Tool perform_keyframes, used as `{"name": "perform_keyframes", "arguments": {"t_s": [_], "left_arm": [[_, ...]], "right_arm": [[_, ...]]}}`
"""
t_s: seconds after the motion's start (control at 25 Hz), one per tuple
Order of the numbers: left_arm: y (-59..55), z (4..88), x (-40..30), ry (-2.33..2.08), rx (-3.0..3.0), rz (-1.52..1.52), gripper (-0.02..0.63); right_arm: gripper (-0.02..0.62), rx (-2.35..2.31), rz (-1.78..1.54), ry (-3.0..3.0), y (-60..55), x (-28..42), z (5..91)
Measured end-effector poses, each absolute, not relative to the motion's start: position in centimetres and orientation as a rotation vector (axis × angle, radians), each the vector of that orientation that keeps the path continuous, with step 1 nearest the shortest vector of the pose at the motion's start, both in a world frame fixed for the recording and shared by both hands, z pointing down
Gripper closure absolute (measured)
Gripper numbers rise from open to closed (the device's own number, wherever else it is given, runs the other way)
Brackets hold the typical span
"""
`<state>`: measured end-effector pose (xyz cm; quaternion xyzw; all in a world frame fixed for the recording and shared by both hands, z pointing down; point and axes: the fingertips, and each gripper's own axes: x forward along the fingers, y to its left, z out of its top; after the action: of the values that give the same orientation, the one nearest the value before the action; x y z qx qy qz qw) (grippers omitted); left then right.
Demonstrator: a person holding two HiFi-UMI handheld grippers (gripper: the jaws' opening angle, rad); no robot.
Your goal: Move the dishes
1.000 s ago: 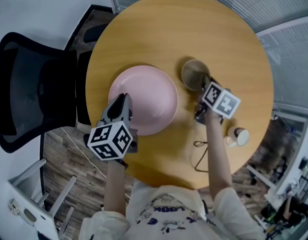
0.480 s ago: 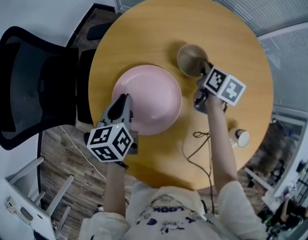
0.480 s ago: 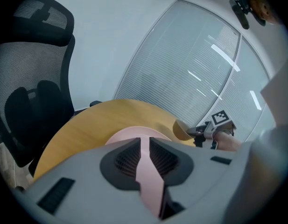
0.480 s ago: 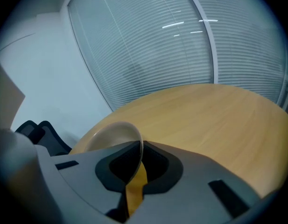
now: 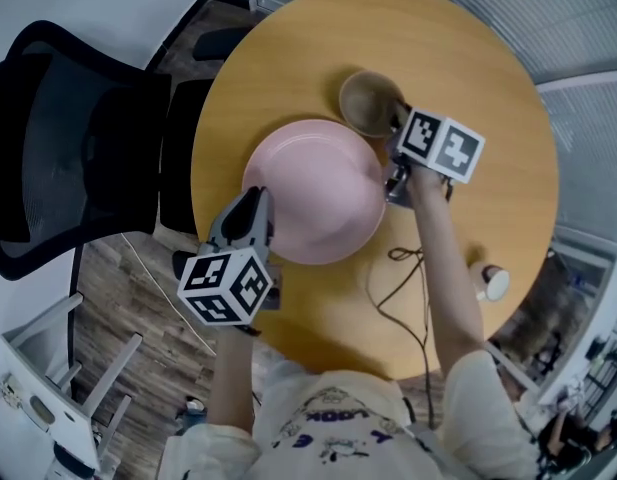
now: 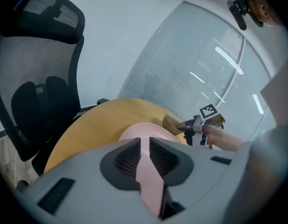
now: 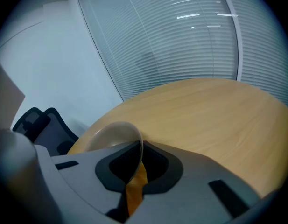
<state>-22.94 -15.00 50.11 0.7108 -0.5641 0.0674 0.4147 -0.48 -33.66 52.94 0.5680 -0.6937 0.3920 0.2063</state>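
Pink plate (image 5: 318, 193): wide and shallow, lying on the wooden table (image 5: 468, 68) straight ahead of your left gripper, with its near rim in the jaws.
Left gripper (image 6: 144, 150): you're pinching that near rim, one pad above and one below, and the pink edge runs right between them.
Tan bowl (image 7: 111, 134): small and just ahead of your right gripper, tipped in that gripper's view. The plate's far edge is close beside it (touching or not, I can't tell).
Right gripper (image 7: 136, 167): clamped on the bowl's thin wall at the side nearest you, one jaw inside and one outside.
Feel: both dishes look hard, glazed and smooth. Expect them to be stiff, slick under the pads, and likely to chip if knocked together.
Weight: the plate is probably the heavier. Held by one edge it will want to droop away from the jaws, so brace your wrist.
Hold: the rims are your only purchase, so seat the pads deep over the lip.
Watch: the two dishes sit close between your grippers, so mind a clink.
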Motion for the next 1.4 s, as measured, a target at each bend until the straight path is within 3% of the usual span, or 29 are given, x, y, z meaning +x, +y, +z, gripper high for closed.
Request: {"name": "perform_keyframes", "arguments": {"t_s": [0.84,1.0,1.4], "left_arm": [[-15.3,49.1,-23.4,-1.418,1.818,0.151,0.551],[-15.1,48.0,-22.6,-1.405,1.844,0.149,0.551],[-13.8,44.5,-17.6,-1.285,2.001,0.176,0.551]], "right_arm": [[0.577,1.666,1.089,-1.926,-32.9,0.4,53.0],[0.496,1.671,1.105,-1.944,-31.8,1.1,52.4],[0.489,1.846,0.959,-1.886,-21.6,5.4,49.1]]}}
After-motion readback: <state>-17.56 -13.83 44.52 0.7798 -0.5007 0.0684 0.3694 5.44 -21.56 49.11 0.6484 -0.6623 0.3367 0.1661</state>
